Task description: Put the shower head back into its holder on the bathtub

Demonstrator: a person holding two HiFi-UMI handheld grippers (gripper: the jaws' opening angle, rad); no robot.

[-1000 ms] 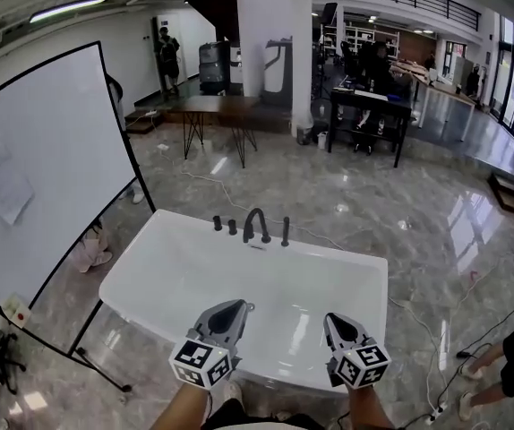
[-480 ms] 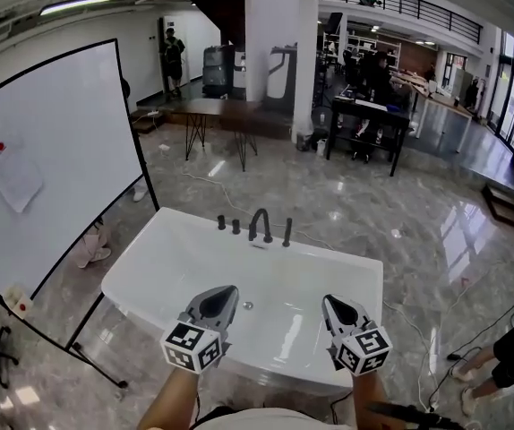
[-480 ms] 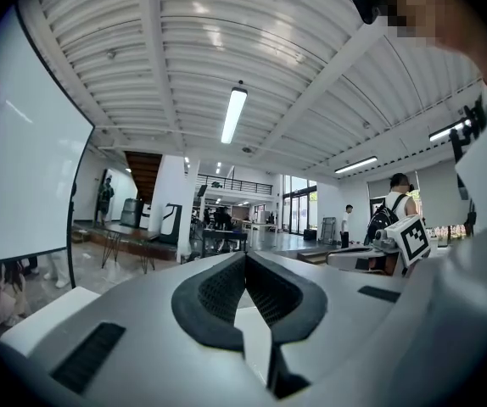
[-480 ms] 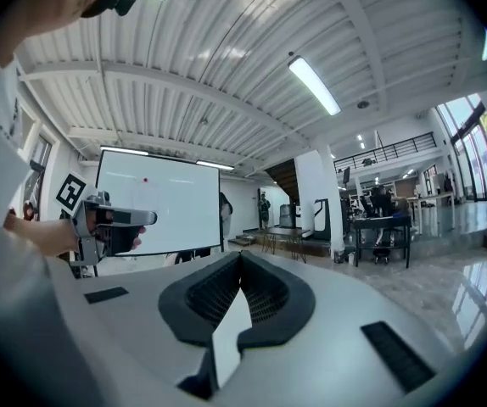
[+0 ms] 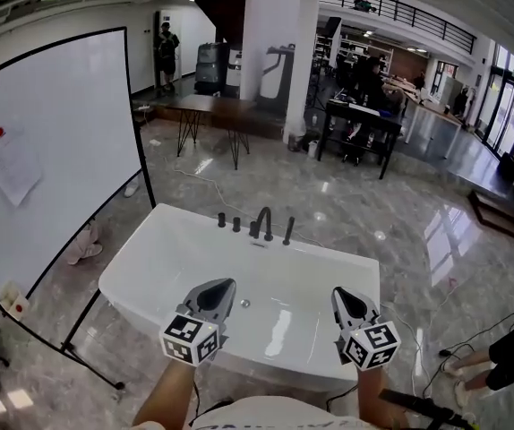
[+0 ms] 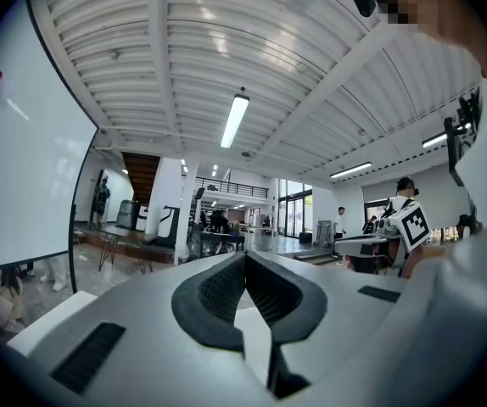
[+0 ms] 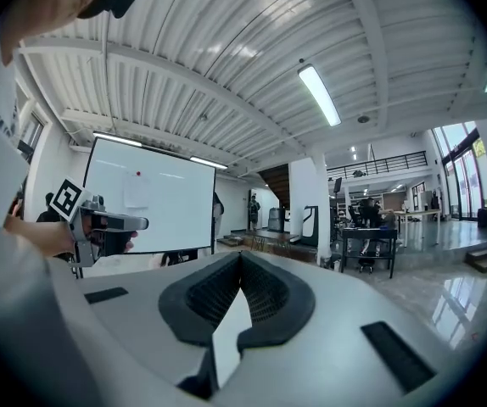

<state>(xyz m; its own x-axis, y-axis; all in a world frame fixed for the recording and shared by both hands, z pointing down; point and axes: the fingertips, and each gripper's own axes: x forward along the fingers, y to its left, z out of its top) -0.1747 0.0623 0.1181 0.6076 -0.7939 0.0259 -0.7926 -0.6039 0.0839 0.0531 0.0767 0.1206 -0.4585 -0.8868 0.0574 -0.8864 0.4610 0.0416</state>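
Marble-floored hall. White bathtub [image 5: 136, 245] mid-frame, black tap set [image 5: 259, 226] on its far rim, well beyond left gripper [image 5: 228, 283] and right gripper [image 5: 337, 291]; shower head not distinguishable.
Left gripper view: fingers [image 6: 214, 291] pressed together, empty.
Right gripper view: fingers [image 7: 269, 295] pressed together, empty.

left gripper [image 5: 224, 287]: held out front, pointing level, jaw tips pinched together, nothing in there
right gripper [image 5: 339, 296]: same deal, level and forward, tips touching, empty
left cube [image 5: 190, 339]: on the back end of the left gripper, closest to the body
right cube [image 5: 371, 346]: same spot behind the right gripper's jaws
left forearm [image 5: 161, 399]: bare, runs straight back from its gripper toward the torso
right forearm [image 5: 375, 403]: ditto, mostly tucked behind its cube
left hand [image 7: 44, 237]: wrapped round the left gripper, off to the right gripper's left
spacing: grippers side by side, well apart, roughly parallel
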